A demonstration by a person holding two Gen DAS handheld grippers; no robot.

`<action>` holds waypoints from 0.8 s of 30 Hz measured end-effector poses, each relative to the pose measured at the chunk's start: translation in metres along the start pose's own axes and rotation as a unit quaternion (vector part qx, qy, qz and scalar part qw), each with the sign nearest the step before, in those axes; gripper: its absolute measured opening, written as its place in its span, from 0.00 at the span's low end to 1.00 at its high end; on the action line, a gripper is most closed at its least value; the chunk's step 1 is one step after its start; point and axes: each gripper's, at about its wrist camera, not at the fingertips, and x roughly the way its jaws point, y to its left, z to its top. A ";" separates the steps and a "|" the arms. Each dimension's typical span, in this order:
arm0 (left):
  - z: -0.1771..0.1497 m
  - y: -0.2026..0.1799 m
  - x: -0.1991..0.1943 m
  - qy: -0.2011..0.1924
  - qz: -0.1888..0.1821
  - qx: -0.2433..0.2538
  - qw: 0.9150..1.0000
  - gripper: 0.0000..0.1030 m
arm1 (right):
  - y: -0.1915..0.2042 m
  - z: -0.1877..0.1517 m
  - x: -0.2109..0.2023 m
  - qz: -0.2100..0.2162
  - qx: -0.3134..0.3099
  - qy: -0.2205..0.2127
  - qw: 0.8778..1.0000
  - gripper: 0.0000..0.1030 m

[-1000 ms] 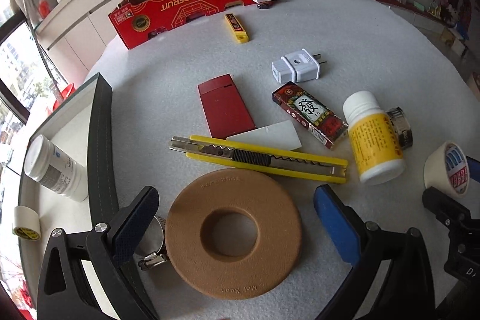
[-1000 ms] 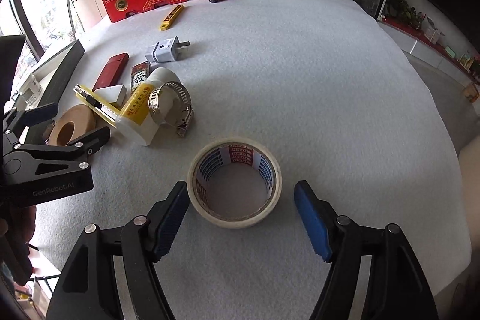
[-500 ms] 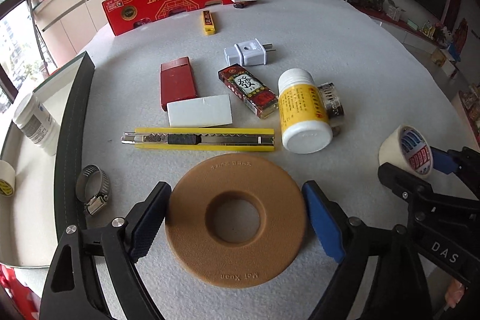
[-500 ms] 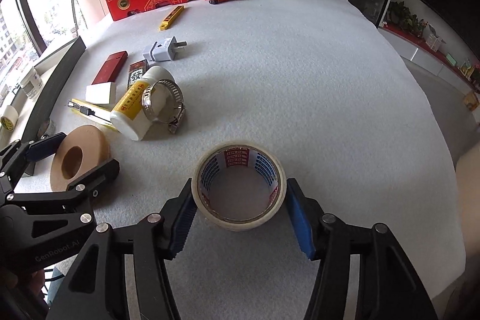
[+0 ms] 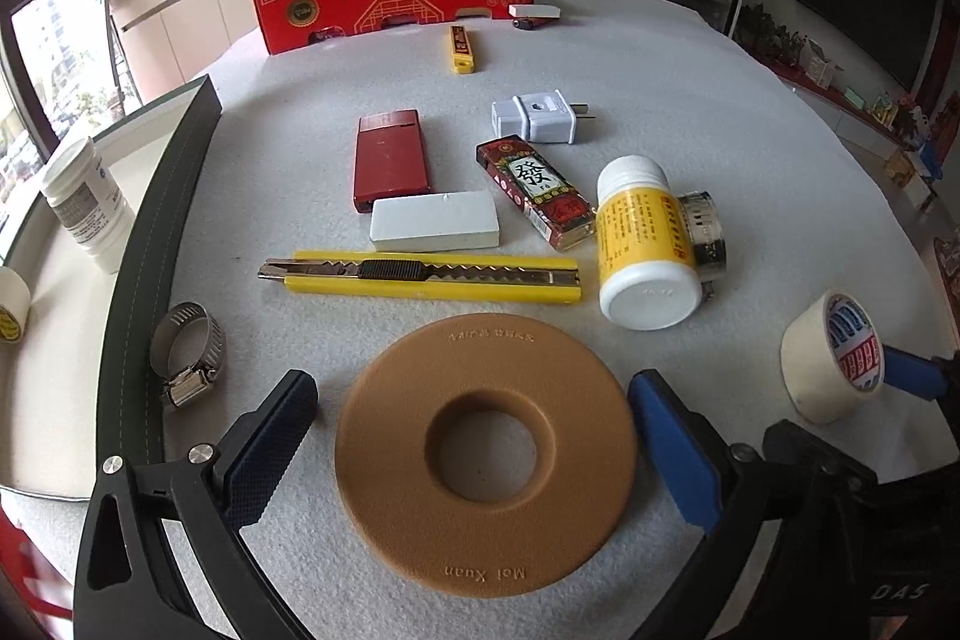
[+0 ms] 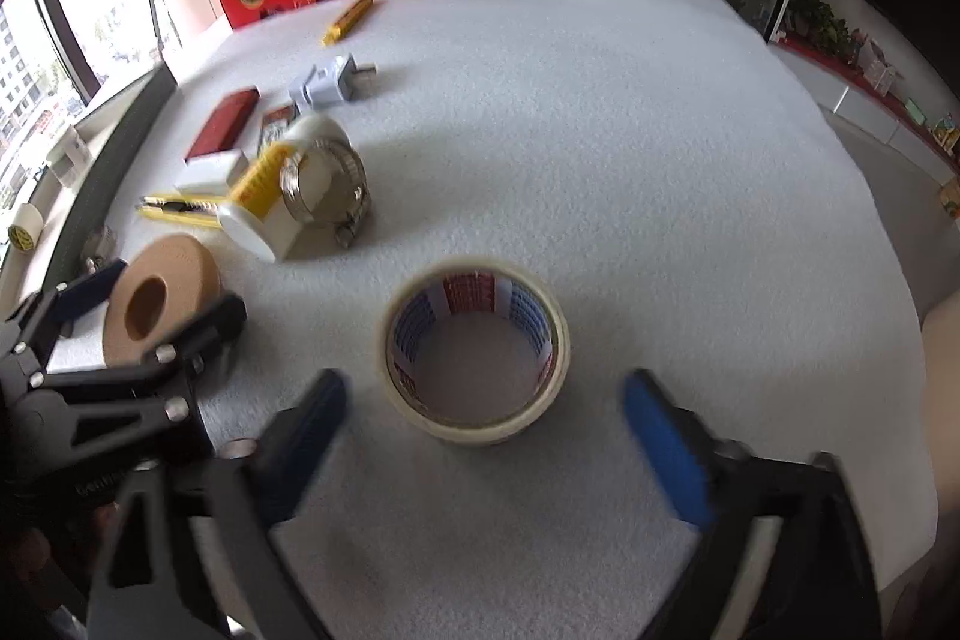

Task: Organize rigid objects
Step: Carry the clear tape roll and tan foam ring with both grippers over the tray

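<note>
I find the left gripper (image 5: 474,436) straddling the tan ring-shaped disc (image 5: 486,454), which lies flat on the desk (image 5: 690,100) at lower centre of the left wrist view, fingers at full spread and clear of its rim. The right gripper (image 6: 486,442) is opening, jaws blurred; the masking tape roll (image 6: 477,349) sits on end just ahead between its fingers, untouched (both objects are round, so no long axis governs either approach).
</note>
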 end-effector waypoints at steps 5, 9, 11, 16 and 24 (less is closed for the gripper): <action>-0.001 -0.004 -0.004 0.023 0.002 -0.007 1.000 0.91 | -0.001 0.002 -0.006 -0.012 0.006 -0.015 1.000 0.71; -0.009 -0.010 -0.012 0.026 -0.014 0.008 1.000 0.85 | -0.001 0.009 -0.011 0.005 0.013 -0.013 1.000 0.53; -0.013 -0.006 -0.020 0.024 -0.021 -0.003 0.999 0.85 | -0.005 0.008 -0.017 0.017 0.029 -0.016 0.999 0.53; -0.023 0.008 -0.054 -0.005 -0.019 -0.039 0.999 0.86 | -0.004 -0.004 -0.049 0.028 0.031 -0.038 0.998 0.53; -0.048 0.022 -0.115 -0.064 0.000 -0.048 0.997 0.86 | 0.008 -0.031 -0.073 0.071 0.055 -0.031 0.995 0.53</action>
